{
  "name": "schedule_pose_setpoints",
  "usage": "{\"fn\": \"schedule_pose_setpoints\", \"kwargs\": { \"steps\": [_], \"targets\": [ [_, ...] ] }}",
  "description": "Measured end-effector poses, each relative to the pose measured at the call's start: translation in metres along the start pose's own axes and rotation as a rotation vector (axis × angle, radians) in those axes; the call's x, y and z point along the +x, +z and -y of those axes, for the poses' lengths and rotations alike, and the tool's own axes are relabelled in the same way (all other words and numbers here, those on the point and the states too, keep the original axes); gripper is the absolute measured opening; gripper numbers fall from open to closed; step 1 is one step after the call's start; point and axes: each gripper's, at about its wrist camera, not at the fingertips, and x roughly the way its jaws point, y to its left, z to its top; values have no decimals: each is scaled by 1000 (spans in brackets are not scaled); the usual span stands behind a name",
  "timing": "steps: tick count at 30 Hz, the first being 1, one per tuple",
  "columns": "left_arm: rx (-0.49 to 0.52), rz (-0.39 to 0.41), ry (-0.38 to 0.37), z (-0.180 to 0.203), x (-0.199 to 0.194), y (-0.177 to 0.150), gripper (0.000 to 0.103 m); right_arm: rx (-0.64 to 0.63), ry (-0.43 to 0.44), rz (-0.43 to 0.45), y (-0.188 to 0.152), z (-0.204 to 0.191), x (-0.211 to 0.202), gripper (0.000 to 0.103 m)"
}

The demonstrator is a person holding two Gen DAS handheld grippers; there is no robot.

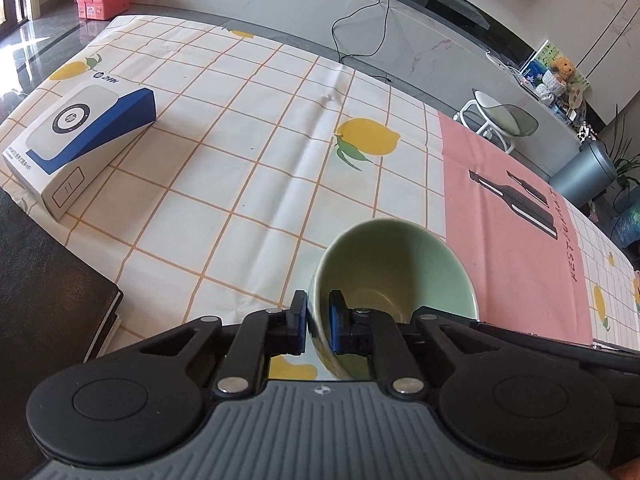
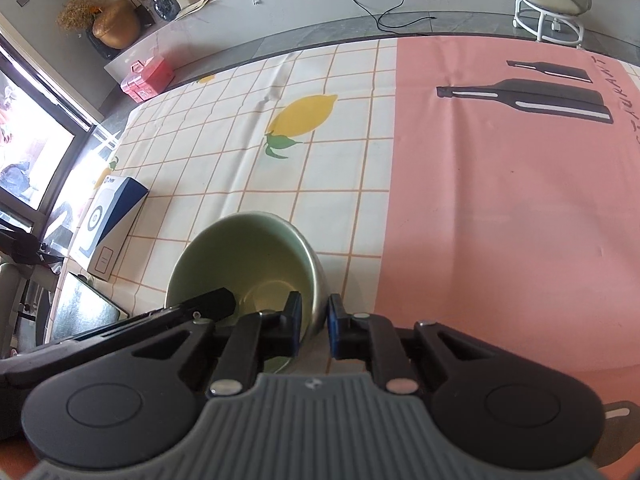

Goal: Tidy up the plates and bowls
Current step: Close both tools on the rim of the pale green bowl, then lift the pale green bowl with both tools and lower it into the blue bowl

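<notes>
Bowl [image 1: 394, 276], pale green and upright on the checked tablecloth [image 1: 224, 184] just left of the pink mat [image 1: 516, 248], has opposite rim walls clamped by the left gripper [image 1: 318, 320] and the right gripper [image 2: 315, 326].

Both grippers, left [image 1: 318, 322] and right [image 2: 315, 326], angled downward, fingers pinched.

- Bright daylight enters through the window [image 2: 28, 152], left of the tablecloth [image 2: 328, 184], blown out white.
- Glare streaks the floor [image 1: 44, 36] beyond the tablecloth.
- Fisheye bending curves its edges; corners go dark.
- Focus is sharp.
</notes>
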Motion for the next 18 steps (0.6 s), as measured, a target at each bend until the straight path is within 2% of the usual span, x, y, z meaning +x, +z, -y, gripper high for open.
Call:
{"fn": "schedule_pose_setpoints", "kwargs": {
  "steps": [4,9,18],
  "targets": [
    [13,1,25,6,-2,-1,10,-2,-12,1,-1,-1,0,10],
    [-7,-2,12,7,-12,-6,10,16,-14,-4,-6,1,-7,9],
    [10,41,8,30,-54,-22,10,23,21,35,-23,5,-48,9]
  ]
}}
